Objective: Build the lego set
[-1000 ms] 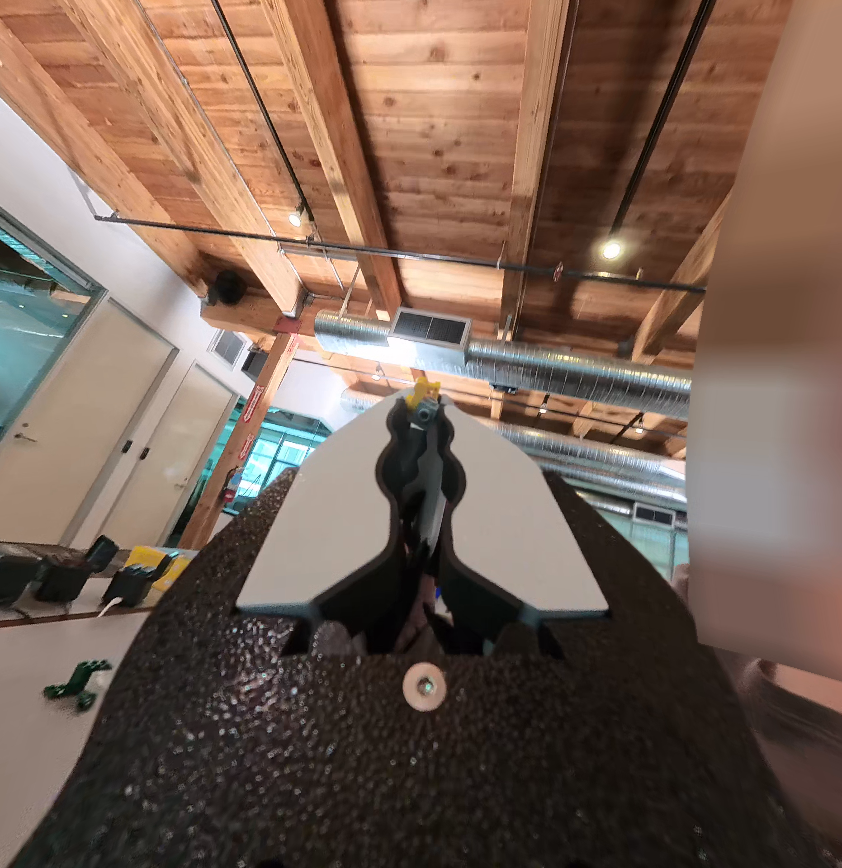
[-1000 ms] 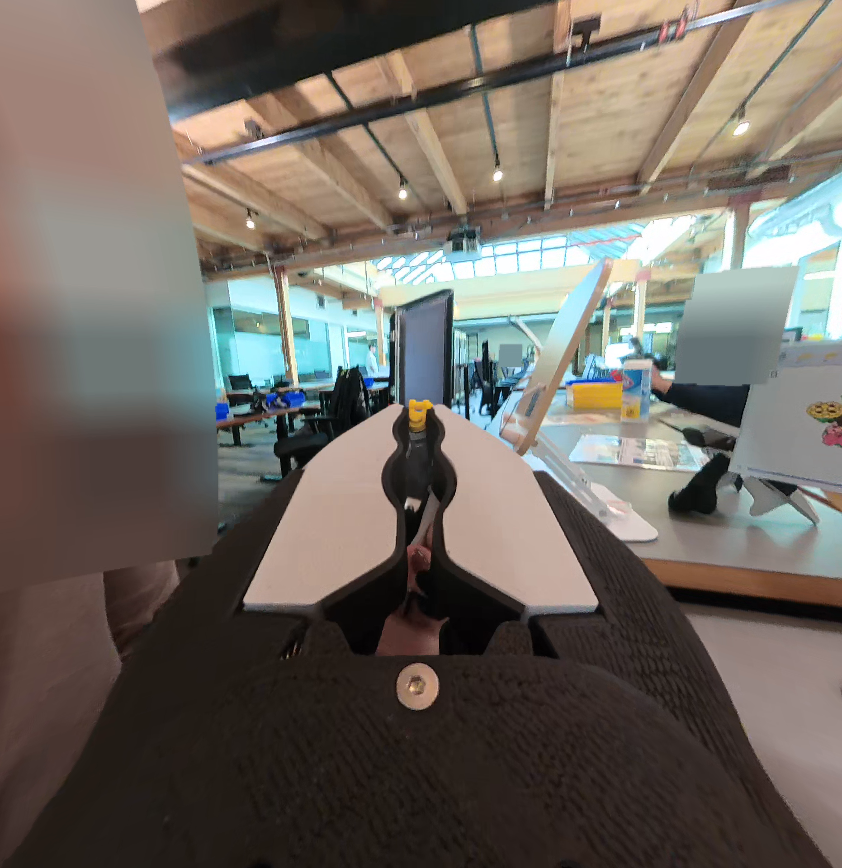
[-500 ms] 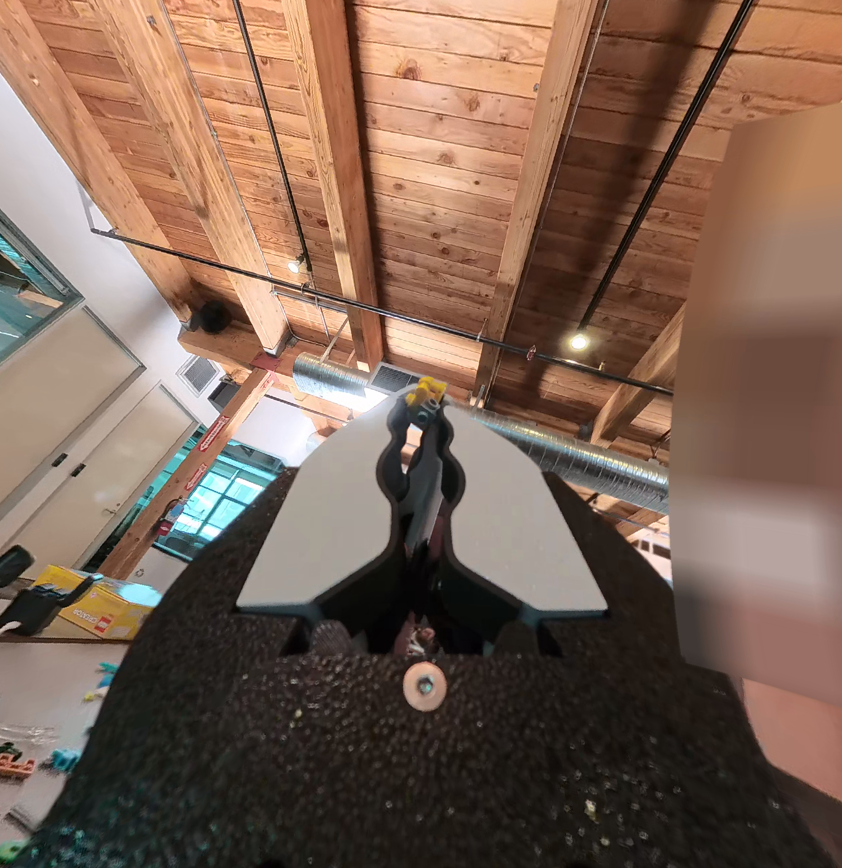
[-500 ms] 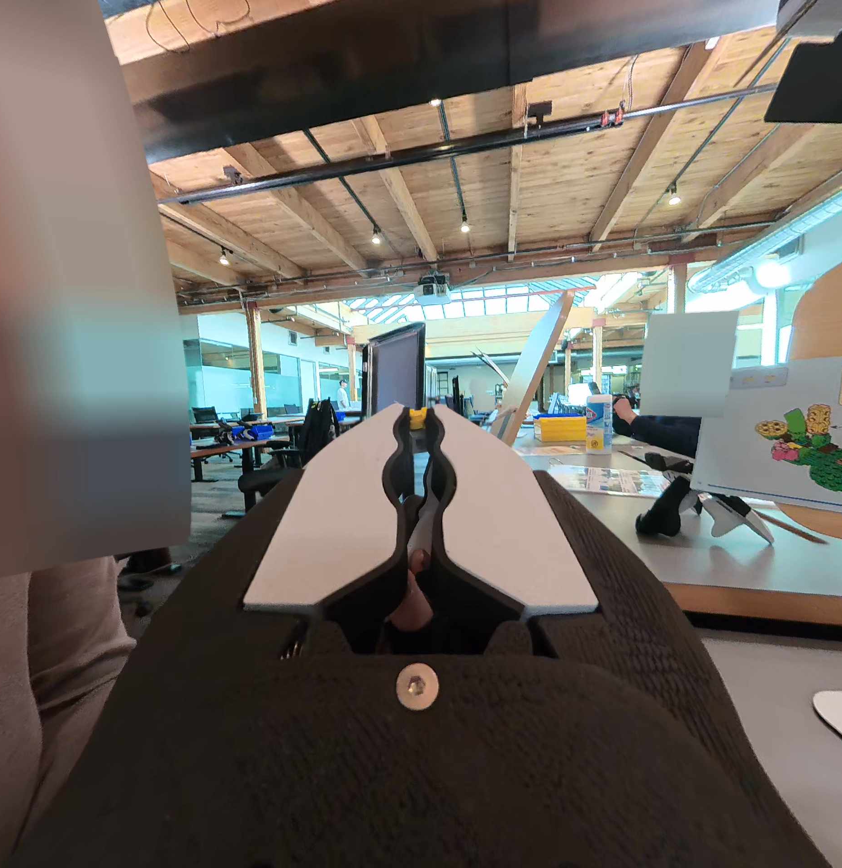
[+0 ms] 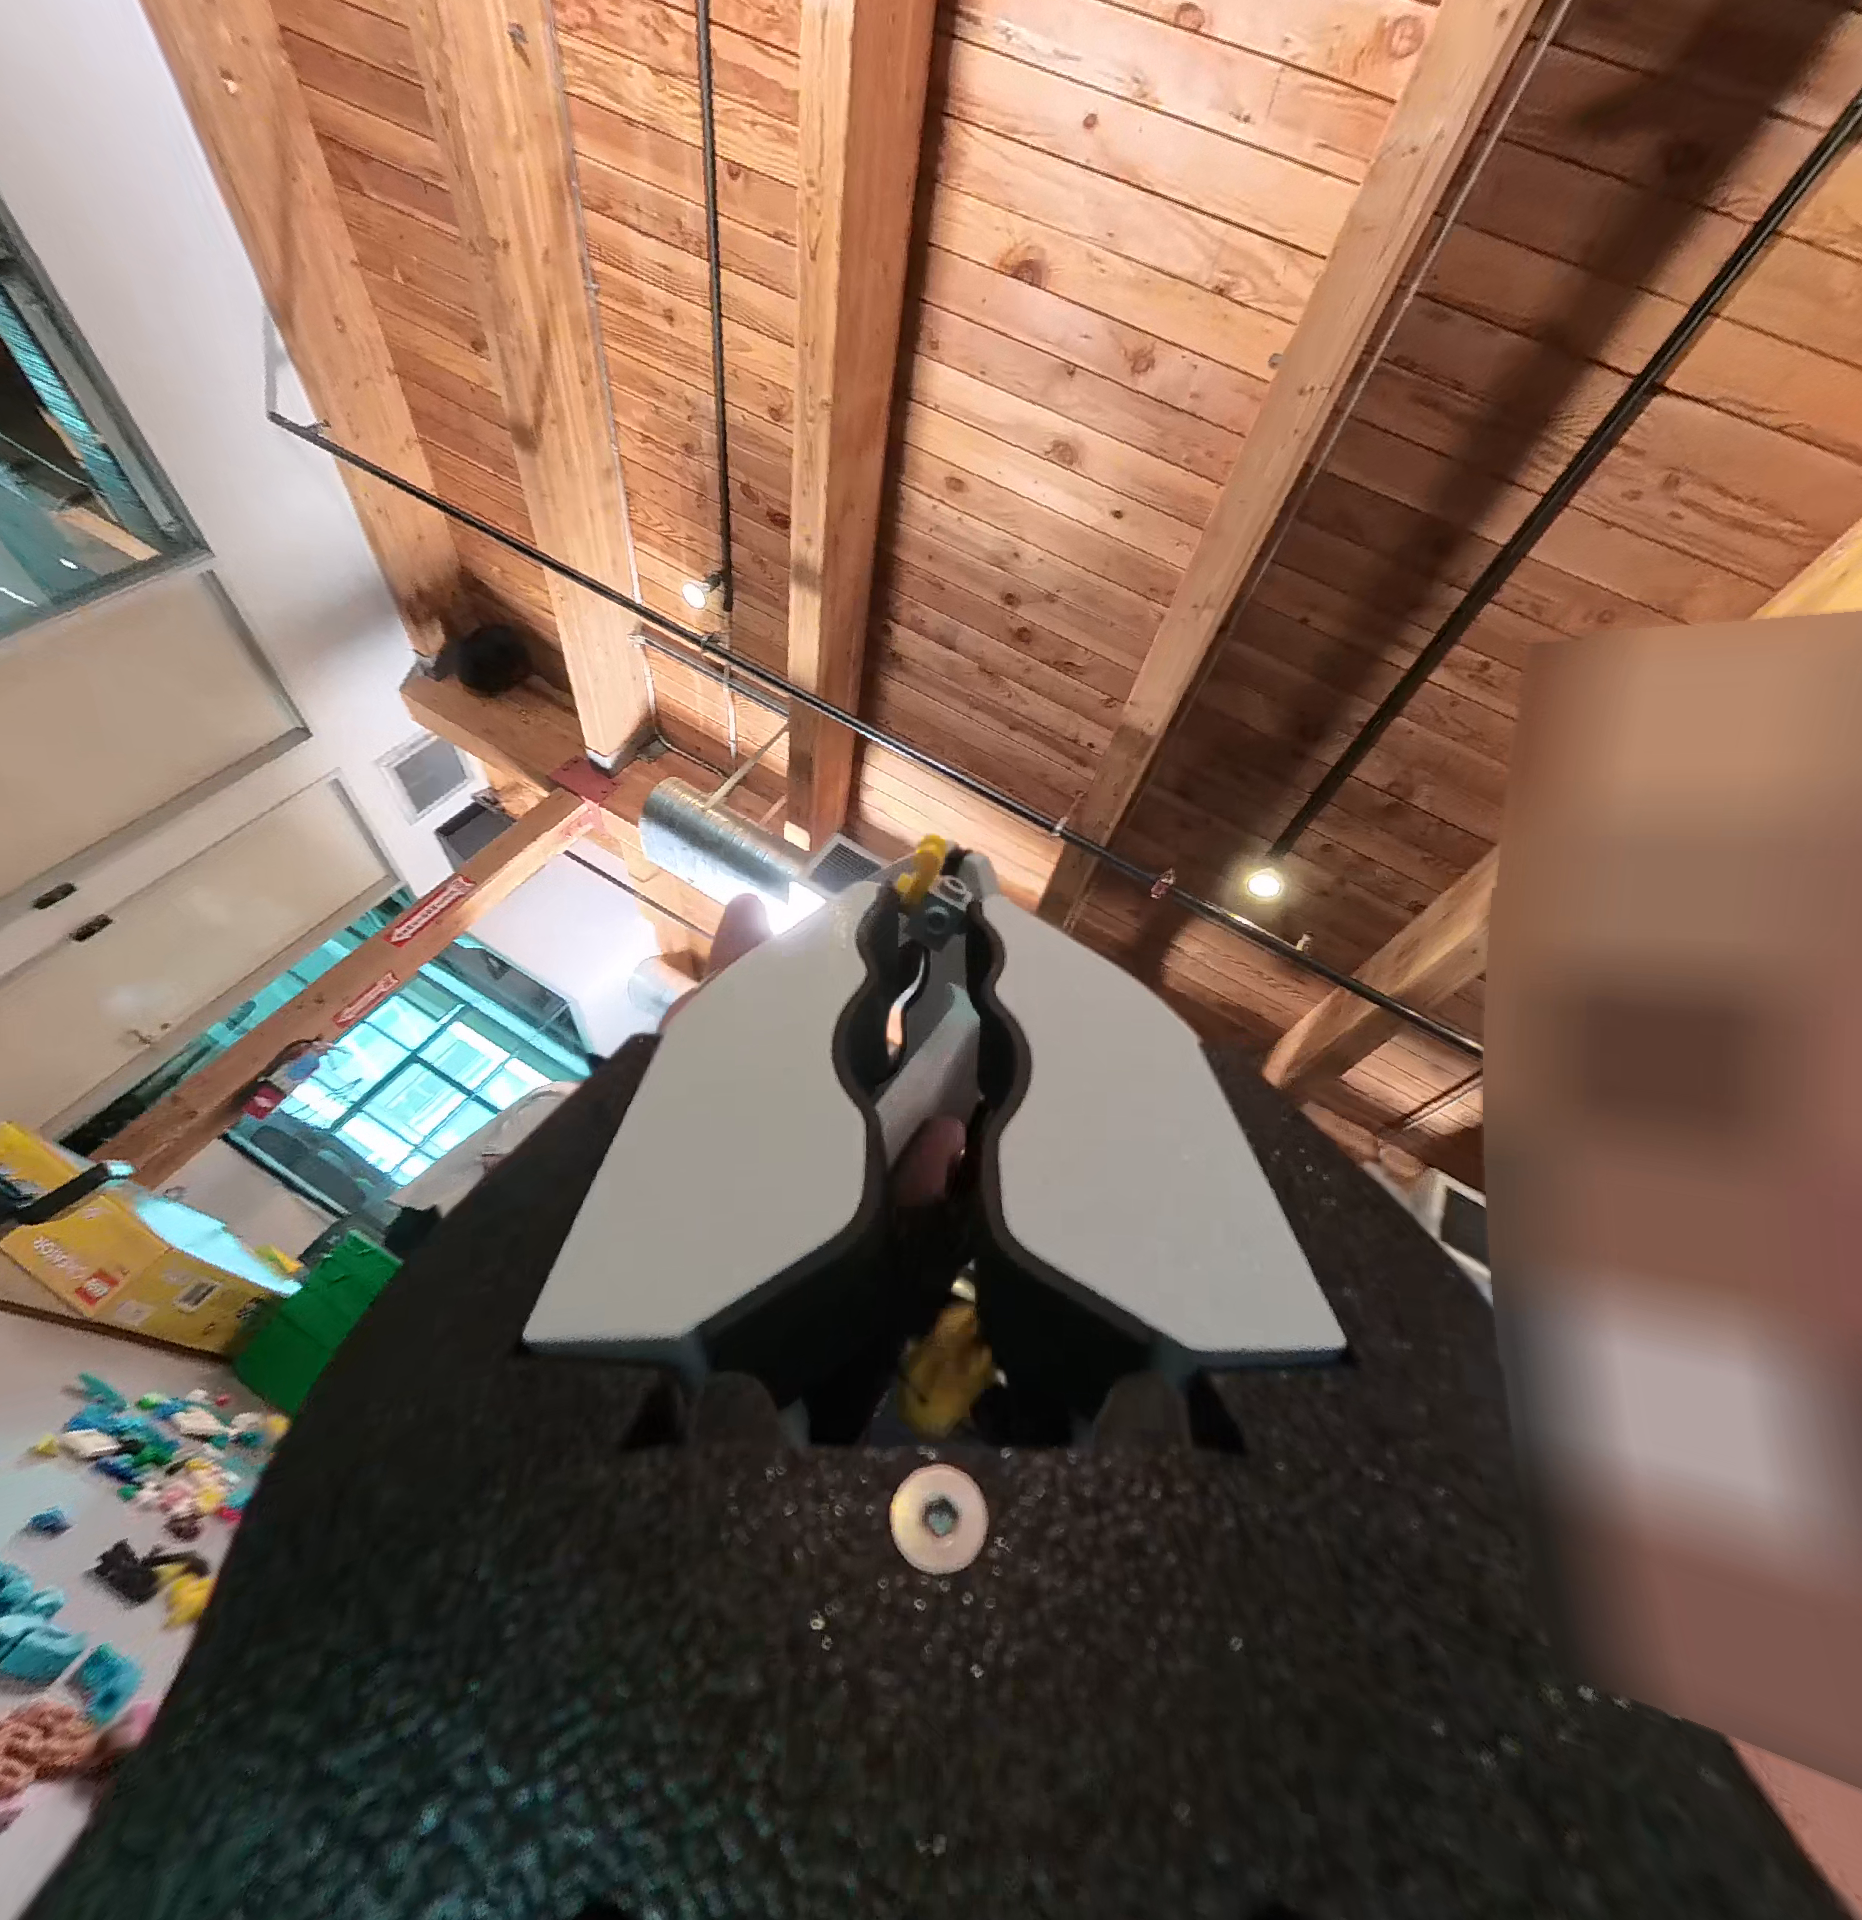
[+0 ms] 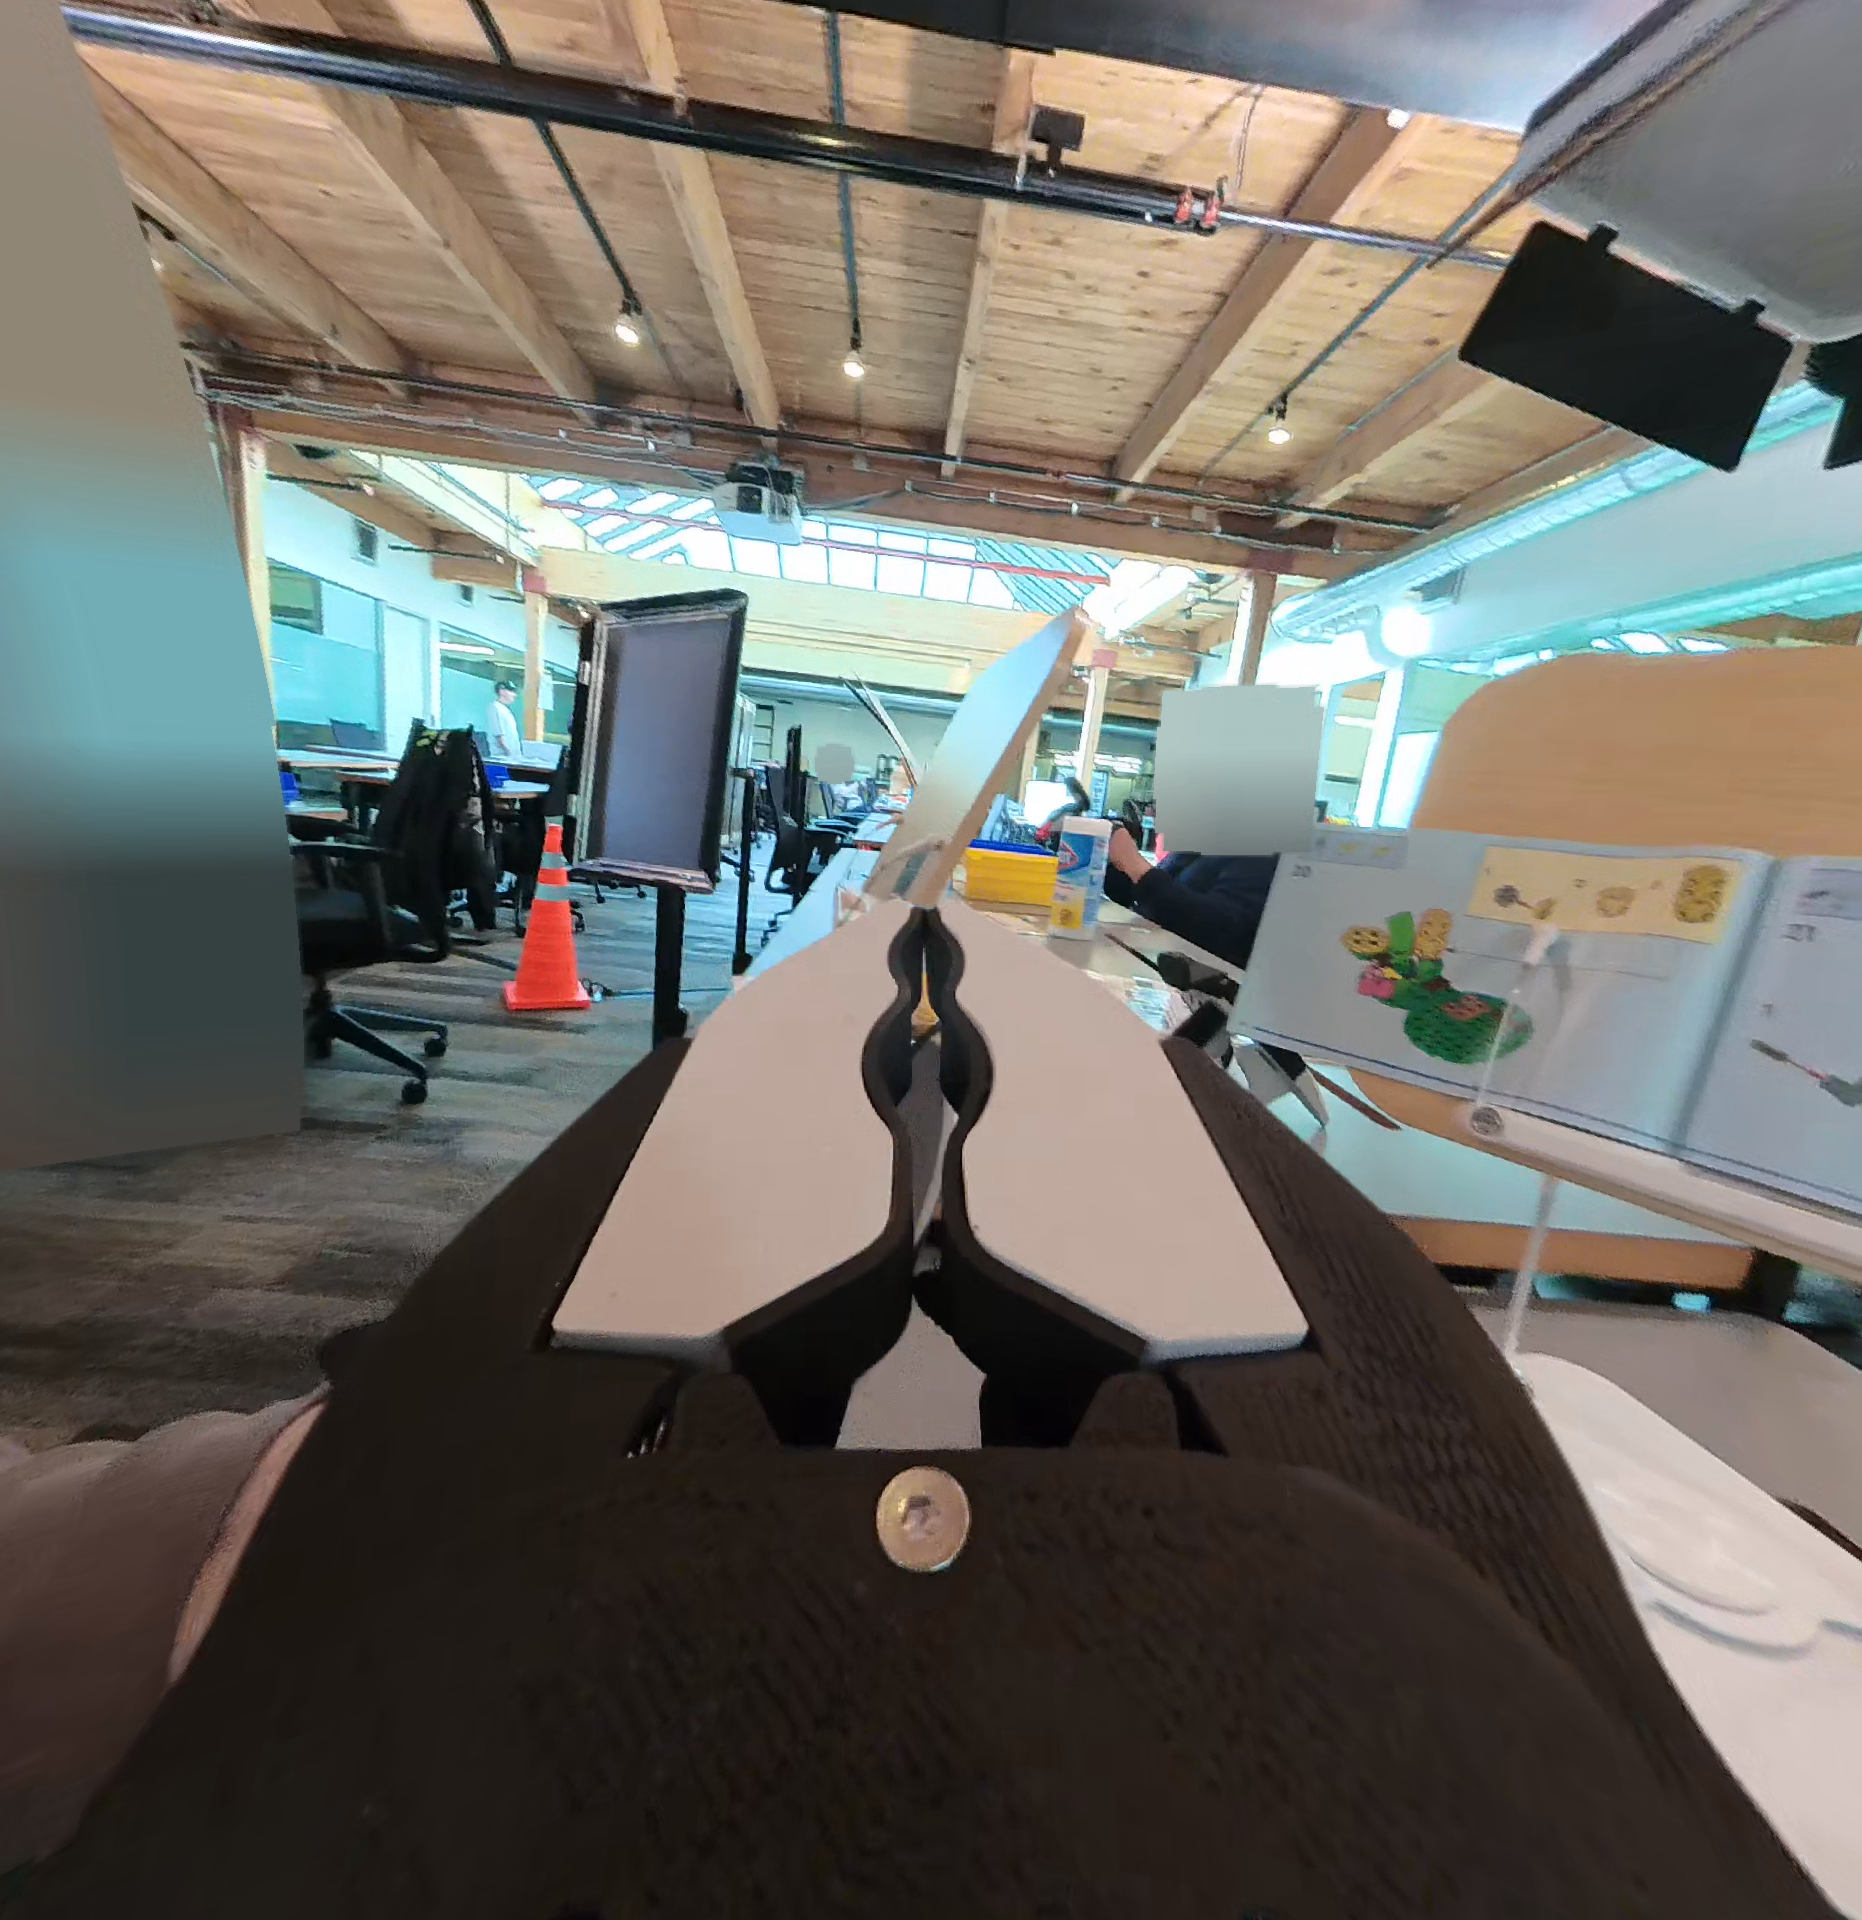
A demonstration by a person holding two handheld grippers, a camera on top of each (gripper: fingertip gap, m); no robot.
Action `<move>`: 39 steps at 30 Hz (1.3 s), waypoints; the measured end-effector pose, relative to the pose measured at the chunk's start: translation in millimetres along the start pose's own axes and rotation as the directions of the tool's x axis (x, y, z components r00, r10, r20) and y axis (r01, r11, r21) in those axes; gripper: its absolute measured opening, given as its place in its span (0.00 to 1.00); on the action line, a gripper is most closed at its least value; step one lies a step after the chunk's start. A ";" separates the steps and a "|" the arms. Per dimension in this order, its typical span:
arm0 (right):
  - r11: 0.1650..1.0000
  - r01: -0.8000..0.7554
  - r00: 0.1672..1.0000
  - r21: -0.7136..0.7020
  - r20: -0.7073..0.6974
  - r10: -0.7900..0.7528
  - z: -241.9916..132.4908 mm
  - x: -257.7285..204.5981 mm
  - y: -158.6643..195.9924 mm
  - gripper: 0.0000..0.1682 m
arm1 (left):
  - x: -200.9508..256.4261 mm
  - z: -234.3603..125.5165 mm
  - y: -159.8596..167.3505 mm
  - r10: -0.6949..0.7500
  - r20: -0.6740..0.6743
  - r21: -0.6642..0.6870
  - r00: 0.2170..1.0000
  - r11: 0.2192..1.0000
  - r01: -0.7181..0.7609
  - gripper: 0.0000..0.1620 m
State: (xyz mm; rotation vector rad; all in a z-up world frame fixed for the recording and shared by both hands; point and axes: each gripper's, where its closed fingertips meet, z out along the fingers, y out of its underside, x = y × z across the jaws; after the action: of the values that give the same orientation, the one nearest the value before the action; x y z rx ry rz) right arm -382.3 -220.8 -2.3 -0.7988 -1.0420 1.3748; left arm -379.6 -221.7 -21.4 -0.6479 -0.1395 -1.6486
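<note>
Fingers of the left gripper (image 5: 932,904) pinch a small grey-and-yellow lego piece (image 5: 935,902) at their tips, pointing up at the timber ceiling; only this view shows loose bricks (image 5: 85,1538) on the worktop (image 5: 33,1382), down to their left. Right gripper (image 6: 925,920) is nearly closed, something yellow (image 6: 924,1006) barely visible in its gap; right of its fingers stands an open instruction booklet (image 6: 1592,977).

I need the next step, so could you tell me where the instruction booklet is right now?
In the right wrist view the booklet stands open on a clear stand at the right, on the table beyond the right gripper.
</note>
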 end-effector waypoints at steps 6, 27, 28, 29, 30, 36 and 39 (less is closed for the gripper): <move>0.999 0.000 0.996 -0.048 -0.086 -0.004 -2.9 20.7 15.3 0.00 | -33.9 -22.5 -15.0 0.064 0.123 0.033 0.990 0.997 -0.068 0.07; 0.958 0.119 0.966 -0.259 -0.193 -0.172 -12.3 42.2 26.4 0.00 | -127.3 -90.9 31.2 0.789 0.298 -0.859 0.537 0.467 -0.211 0.08; 0.957 0.122 0.965 -0.263 -0.195 -0.177 -13.6 42.8 24.1 0.00 | -130.4 -98.2 30.9 0.832 0.264 -0.899 0.487 0.395 -0.187 0.08; 0.956 0.125 0.963 -0.266 -0.198 -0.182 -14.9 43.8 21.9 0.00 | -132.6 -105.0 31.5 0.865 0.224 -0.933 0.449 0.324 -0.159 0.08; 0.954 0.128 0.962 -0.270 -0.200 -0.185 -16.1 44.5 20.2 0.00 | -134.3 -110.7 32.0 0.886 0.192 -0.955 0.421 0.268 -0.130 0.08; 0.938 0.136 0.961 -0.319 -0.186 -0.203 -21.8 46.6 19.3 0.00 | -145.4 -138.7 25.5 0.966 -0.007 -1.000 0.260 -0.005 -0.009 0.08; 0.931 0.138 0.962 -0.338 -0.176 -0.207 -22.3 45.6 21.2 0.00 | -149.7 -144.8 24.4 0.972 -0.089 -0.996 0.217 -0.094 0.010 0.08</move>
State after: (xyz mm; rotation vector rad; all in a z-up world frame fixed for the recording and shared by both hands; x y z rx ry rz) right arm -373.9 -171.3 -24.8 -1.0423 -1.1571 0.9574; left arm -397.8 -160.1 -221.1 -2.0731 0.6068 -0.0038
